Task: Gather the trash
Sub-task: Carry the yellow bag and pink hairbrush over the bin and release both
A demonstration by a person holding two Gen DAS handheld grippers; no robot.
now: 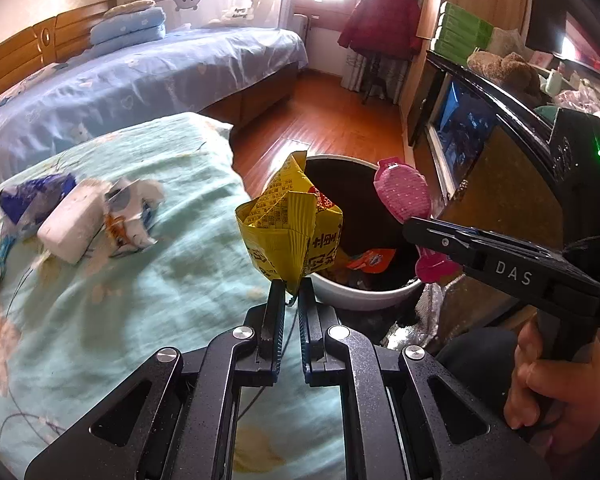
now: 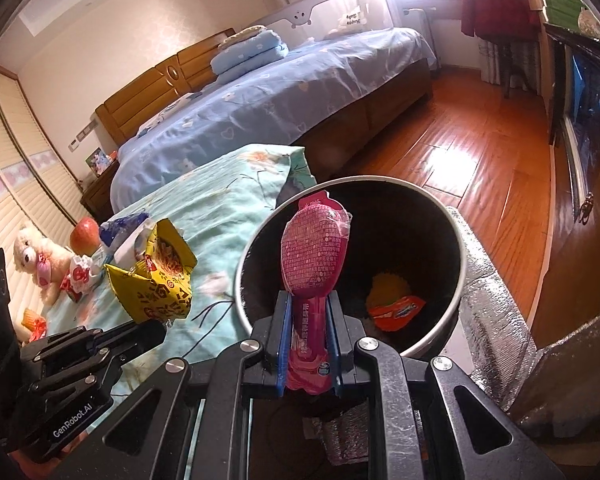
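My left gripper [image 1: 293, 288] is shut on the bottom corner of a crumpled yellow snack bag [image 1: 288, 216], held at the near left rim of the round trash bin [image 1: 364, 300]. My right gripper [image 2: 307, 300] is shut on a pink wrapper [image 2: 314, 248], which stands upright over the bin's [image 2: 456, 292] dark inside. The pink wrapper [image 1: 400, 194] and right gripper [image 1: 420, 232] also show over the bin's right side in the left wrist view. An orange wrapper [image 2: 396, 310] lies at the bottom. The yellow bag [image 2: 156, 280] and left gripper [image 2: 156, 330] appear left of the bin.
A teal floral bedspread [image 1: 100, 300] carries a white packet [image 1: 72, 226], blue and white wrappers [image 1: 32, 196], an apple [image 2: 85, 235] and a soft toy [image 2: 36, 260]. Beyond lies a blue bed [image 1: 120, 88] and wooden floor [image 1: 332, 120]. A dark cabinet [image 1: 480, 128] stands right of the bin.
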